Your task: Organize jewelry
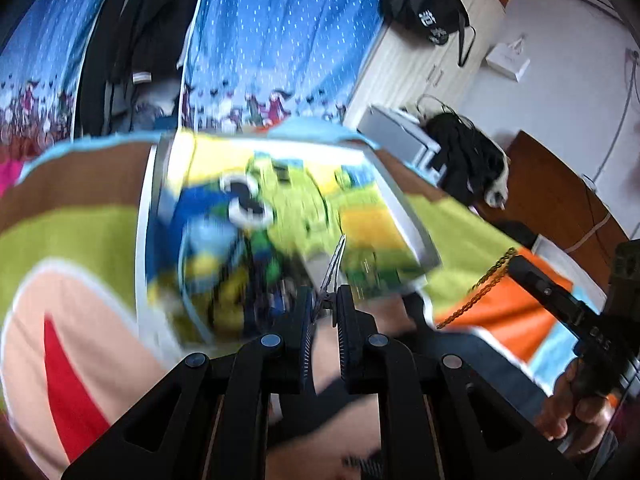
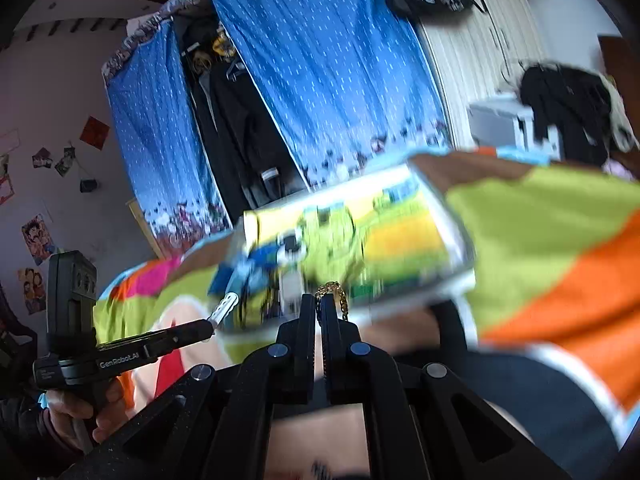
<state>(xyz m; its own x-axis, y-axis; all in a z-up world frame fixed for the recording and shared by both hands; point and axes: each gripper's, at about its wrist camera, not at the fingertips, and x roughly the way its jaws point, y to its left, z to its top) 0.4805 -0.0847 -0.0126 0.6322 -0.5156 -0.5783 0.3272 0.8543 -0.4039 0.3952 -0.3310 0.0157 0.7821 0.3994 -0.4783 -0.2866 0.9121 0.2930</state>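
Observation:
My left gripper (image 1: 326,295) is shut on a thin silver hair clip (image 1: 335,258) that sticks out forward past its fingertips. The right wrist view shows the same clip (image 2: 225,306) at the tip of that gripper (image 2: 208,326), held by a hand at the left. Between the closed jaws of my right gripper (image 2: 318,301) is a gold chain (image 2: 334,292). From the left wrist view the chain (image 1: 478,292) hangs down in a line below the right gripper (image 1: 514,261). Just beyond both grippers a flat white-rimmed box with a cartoon picture (image 1: 280,216) (image 2: 360,244) lies blurred on the bed.
A bedspread (image 1: 80,232) in green, orange, brown and pink covers the bed. Behind it hangs a blue dotted curtain (image 2: 328,80) with dark clothes in its gap. A black bag (image 1: 428,4) hangs on a white cabinet. Black clothing (image 1: 464,156) lies on a grey box to the right.

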